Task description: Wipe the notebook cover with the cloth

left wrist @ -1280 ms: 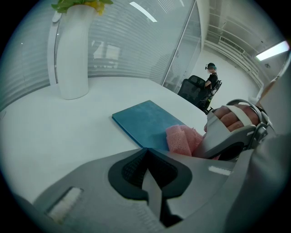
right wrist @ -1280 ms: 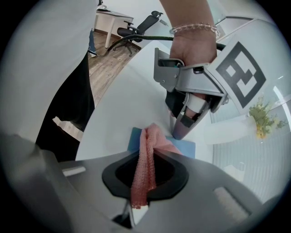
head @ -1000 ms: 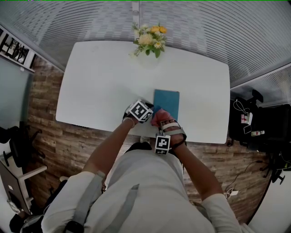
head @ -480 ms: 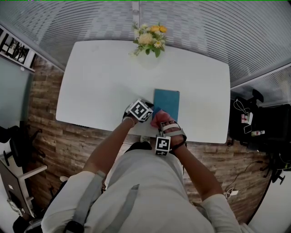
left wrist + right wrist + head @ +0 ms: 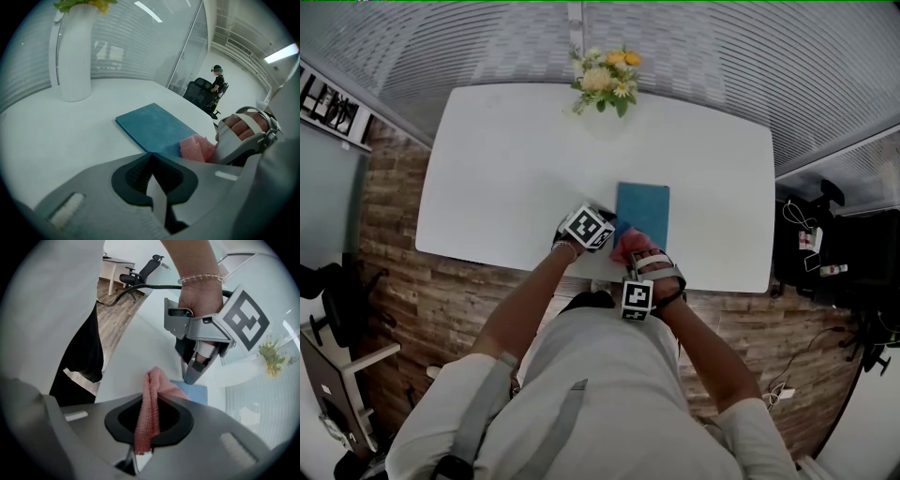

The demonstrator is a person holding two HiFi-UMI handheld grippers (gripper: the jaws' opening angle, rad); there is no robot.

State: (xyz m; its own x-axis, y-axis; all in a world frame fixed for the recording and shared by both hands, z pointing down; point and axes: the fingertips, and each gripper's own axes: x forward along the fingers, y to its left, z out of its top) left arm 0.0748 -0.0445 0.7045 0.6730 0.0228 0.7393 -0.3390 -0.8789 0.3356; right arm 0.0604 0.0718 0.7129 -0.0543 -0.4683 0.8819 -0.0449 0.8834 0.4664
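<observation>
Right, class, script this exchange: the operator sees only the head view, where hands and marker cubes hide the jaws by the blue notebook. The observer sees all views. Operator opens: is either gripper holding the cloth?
Observer: Yes. The right gripper is shut on the pink cloth, which runs up between its jaws.
Operator: And the left one?
Observer: The left gripper is shut on nothing, its tip pointing down at the notebook near its closest corner.
Operator: Is the cloth on the cover?
Observer: The left gripper view shows its free end lying over the cover's near end.
</observation>
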